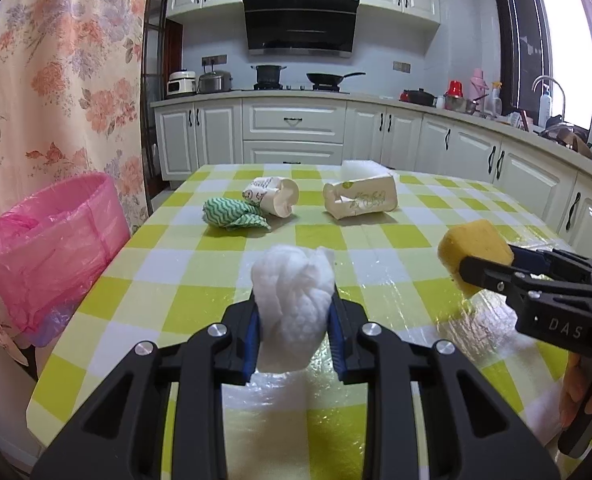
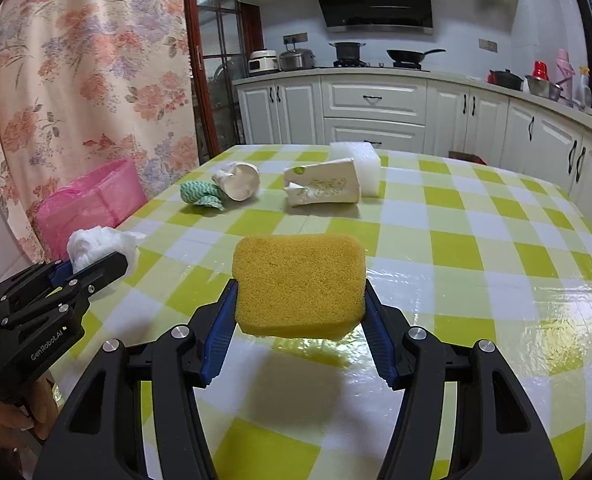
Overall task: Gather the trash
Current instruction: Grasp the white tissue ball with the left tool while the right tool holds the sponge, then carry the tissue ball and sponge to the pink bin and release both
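The left claw [image 1: 294, 322] clamped a white tissue wad [image 1: 292, 296], the right claw [image 2: 298, 322] a yellow sponge [image 2: 299, 286]; both should hold until over the pink-lined bin [image 1: 52, 248], far left.

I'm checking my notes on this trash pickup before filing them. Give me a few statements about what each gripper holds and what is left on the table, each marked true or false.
1. The left gripper is shut on a white wad of tissue. True.
2. The right gripper is empty. False: it is shut on a yellow sponge.
3. Two crushed paper cups lie on the checked table. True.
4. The green patterned cloth is inside the pink-lined bin. False: it lies on the table beside a cup.
5. The bin stands off the table's left edge. True.
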{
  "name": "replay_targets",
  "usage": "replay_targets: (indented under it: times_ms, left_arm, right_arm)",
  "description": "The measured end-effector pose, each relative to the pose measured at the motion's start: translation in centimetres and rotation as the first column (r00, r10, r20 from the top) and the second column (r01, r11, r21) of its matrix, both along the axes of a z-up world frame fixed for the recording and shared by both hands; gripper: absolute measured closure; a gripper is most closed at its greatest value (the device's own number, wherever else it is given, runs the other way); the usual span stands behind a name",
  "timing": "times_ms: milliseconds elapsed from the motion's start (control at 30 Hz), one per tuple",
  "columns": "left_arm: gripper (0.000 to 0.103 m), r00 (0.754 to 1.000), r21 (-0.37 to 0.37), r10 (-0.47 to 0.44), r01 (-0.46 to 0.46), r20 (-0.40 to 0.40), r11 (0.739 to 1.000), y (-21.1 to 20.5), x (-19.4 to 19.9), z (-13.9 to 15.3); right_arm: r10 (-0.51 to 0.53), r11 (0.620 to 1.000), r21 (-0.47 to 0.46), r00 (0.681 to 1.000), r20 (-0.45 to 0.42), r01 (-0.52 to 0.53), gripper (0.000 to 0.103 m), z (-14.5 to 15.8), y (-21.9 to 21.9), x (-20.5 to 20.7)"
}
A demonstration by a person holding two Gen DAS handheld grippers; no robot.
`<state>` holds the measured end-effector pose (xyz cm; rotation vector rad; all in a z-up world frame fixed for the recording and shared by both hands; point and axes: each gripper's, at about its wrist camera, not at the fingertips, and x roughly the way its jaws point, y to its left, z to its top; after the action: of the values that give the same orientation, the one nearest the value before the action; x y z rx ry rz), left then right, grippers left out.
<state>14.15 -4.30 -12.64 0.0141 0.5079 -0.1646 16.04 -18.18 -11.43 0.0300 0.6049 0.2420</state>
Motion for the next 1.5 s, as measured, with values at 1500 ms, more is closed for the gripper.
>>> replay_targets:
  times_ms: [1500]
  left_arm:
    - [0.075,0.963,0.000,0.212,-0.215,0.166,0.977,13.2,-3.5,7.3]
  right_arm:
    - [0.328,0.945,-0.025,0.939,0.107,-0.327,0.046,7.5,15.1,3.8]
